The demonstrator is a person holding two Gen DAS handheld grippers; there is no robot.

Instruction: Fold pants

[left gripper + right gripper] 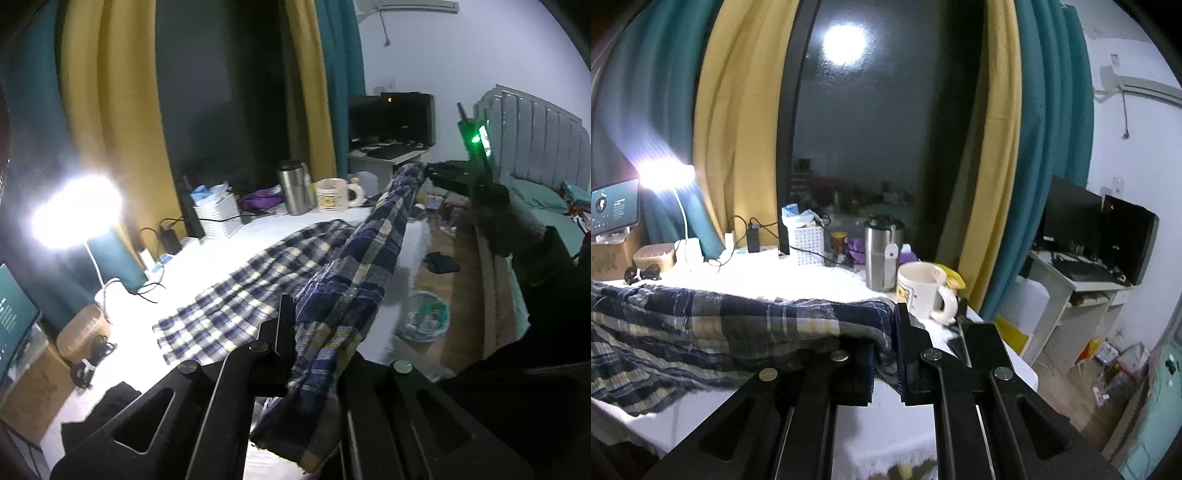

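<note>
The pants [280, 273] lie half on the white bench [207, 251], one edge lifted between both grippers. Left gripper [317, 347] and right gripper [886, 343] each pinch plaid cloth. Mid-fold, I'd say: next carry that edge across toward the lamp-side edge, level.

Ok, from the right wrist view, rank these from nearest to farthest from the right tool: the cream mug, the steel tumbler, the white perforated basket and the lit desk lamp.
1. Cream mug, just beyond the right tool, slightly right.
2. Steel tumbler, behind the mug.
3. White perforated basket, further back, left of centre.
4. Desk lamp, far left corner of the table.
</note>
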